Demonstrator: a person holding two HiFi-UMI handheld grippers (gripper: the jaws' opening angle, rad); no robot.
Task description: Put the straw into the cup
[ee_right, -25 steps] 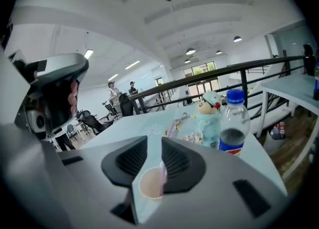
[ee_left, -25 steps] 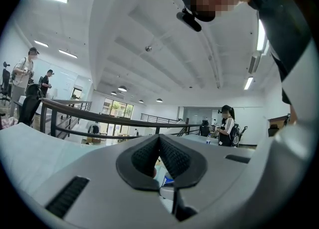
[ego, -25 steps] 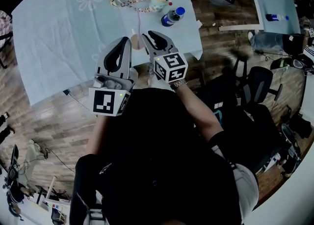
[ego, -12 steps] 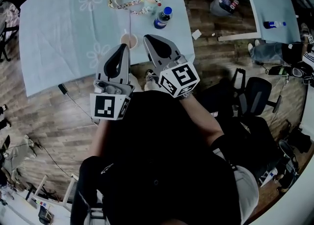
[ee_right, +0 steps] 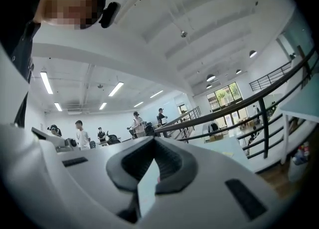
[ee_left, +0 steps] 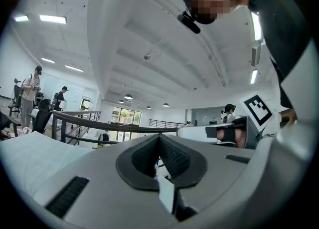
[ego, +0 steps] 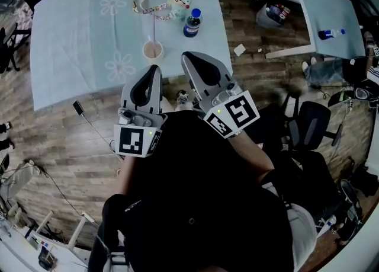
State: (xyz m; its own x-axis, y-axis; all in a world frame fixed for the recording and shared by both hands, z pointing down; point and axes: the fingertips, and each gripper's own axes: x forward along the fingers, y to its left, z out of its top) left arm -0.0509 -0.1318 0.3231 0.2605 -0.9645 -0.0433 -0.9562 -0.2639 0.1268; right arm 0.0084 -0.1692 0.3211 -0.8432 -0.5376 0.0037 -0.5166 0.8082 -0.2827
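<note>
Head view: both grippers are held at the near edge of the table, jaws closed and empty, while the straw is stood in the cup.

The left gripper [ego: 155,68] and the right gripper [ego: 187,57] are seen side by side and apart, their tips overlapping the near edge of the table [ego: 71,57], which is covered by a pale blue cloth with flower prints. In each gripper view the jaws are pressed together with nothing gripped between them. The cup [ego: 153,50] is set on the cloth just beyond the tips, and the thin straw [ego: 154,28] is seen upright in it. A blue-capped bottle [ego: 190,23] and a lanyard [ego: 148,5] are placed farther back.
</note>
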